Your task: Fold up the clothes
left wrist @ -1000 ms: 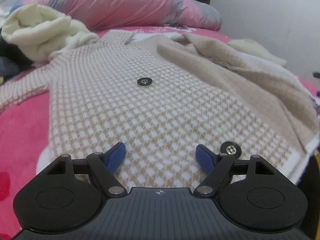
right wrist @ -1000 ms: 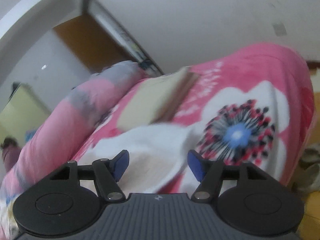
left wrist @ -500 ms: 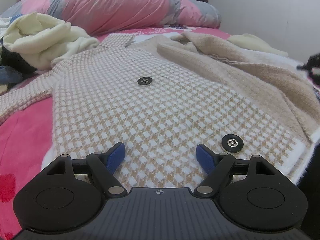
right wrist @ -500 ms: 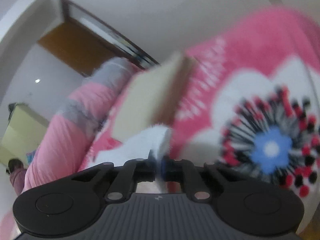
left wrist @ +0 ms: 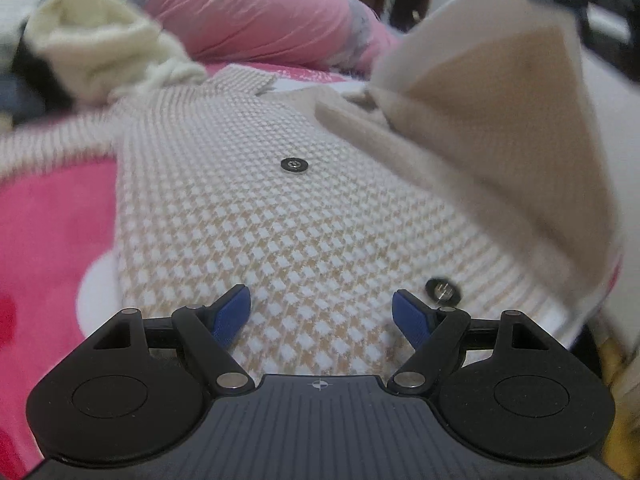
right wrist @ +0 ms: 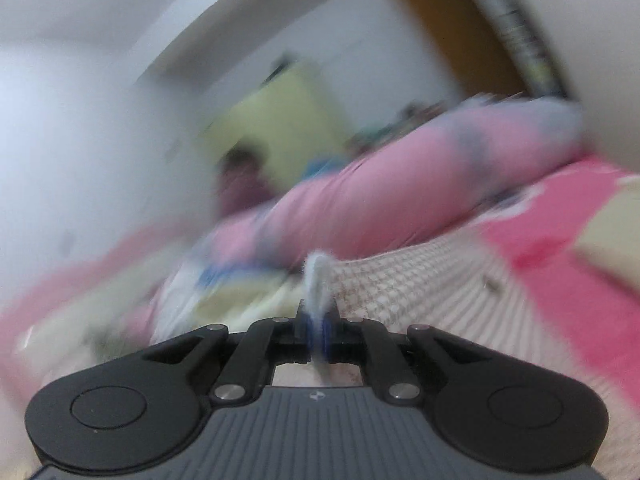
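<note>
**Right gripper clamped on cardigan edge, panel lifted**

Right gripper (right wrist: 318, 334): jaws together, pinching the white edge of the knit cardigan (left wrist: 288, 240). A second ago they stood apart over the bedspread, with nothing between them. Its view is now heavily blurred and has swung round to the pink bolster pillow (right wrist: 400, 208) and the room behind.

Left wrist view: the cardigan's right front panel (left wrist: 520, 120), flat on the bed half a second ago, now stands raised in a peak at upper right, tan inner side showing; right gripper visible at its tip. Rest of the cardigan still lies flat on the pink bedspread (left wrist: 52, 240), upper button (left wrist: 294, 165) and lower button (left wrist: 442, 290) facing up.

Left gripper (left wrist: 322, 312): jaws apart as before, nothing between them, low over the hem just left of the lower button. Cream garment (left wrist: 100, 52) still heaped at far left.
</note>
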{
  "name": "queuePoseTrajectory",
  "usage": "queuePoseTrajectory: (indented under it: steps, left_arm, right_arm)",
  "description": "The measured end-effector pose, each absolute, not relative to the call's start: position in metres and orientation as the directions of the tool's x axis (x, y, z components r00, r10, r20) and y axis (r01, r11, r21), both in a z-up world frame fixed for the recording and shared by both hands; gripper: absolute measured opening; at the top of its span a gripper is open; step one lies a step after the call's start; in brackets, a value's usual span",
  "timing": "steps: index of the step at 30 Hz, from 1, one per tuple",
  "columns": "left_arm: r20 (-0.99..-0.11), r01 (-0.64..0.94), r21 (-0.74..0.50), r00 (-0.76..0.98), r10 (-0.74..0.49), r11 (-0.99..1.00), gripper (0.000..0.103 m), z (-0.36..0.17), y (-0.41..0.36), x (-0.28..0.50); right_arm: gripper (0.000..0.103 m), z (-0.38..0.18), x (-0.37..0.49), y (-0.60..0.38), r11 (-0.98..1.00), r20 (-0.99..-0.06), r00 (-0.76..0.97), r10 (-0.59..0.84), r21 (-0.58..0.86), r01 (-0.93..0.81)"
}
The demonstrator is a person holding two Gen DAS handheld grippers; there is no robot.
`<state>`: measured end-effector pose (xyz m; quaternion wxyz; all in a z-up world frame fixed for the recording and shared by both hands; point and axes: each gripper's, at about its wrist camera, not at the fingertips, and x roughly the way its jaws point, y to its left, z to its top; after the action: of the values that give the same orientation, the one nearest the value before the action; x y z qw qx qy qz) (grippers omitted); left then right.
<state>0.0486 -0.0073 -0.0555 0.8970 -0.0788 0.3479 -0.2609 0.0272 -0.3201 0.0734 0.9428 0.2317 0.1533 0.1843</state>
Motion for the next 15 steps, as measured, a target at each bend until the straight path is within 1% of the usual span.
queuePoseTrajectory:
  steps: [3,5,7,11,15]
  left_arm:
    - [-0.541,0.366,-0.478,0.594,-0.595,0.799,0.077,-0.056,0.020,0.053]
    - [-0.517,0.343,-0.543,0.583,-0.627,0.767,0.077,-0.057,0.033,0.053]
    - [-0.500,0.318,-0.598,0.570,-0.652,0.736,0.077,-0.058,0.044,0.054]
    - [-0.437,0.285,-0.695,0.561,-0.703,0.660,0.077,-0.059,0.058,0.054]
    - [-0.401,0.299,-0.736,0.530,-0.747,0.607,0.078,-0.056,0.057,0.055]
  right_arm:
    - [0.005,0.040,0.014,-0.278,0.810,-0.301,0.808,0.507,0.488,-0.326]
    - [0.005,0.016,0.006,-0.266,0.816,-0.365,0.775,0.516,0.485,-0.315]
    - [0.005,-0.004,0.000,-0.260,0.817,-0.409,0.750,0.520,0.494,-0.297]
    - [0.005,-0.018,-0.021,-0.250,0.831,-0.443,0.741,0.505,0.480,-0.280]
    - [0.005,-0.022,-0.031,-0.239,0.870,-0.478,0.741,0.472,0.389,-0.303]
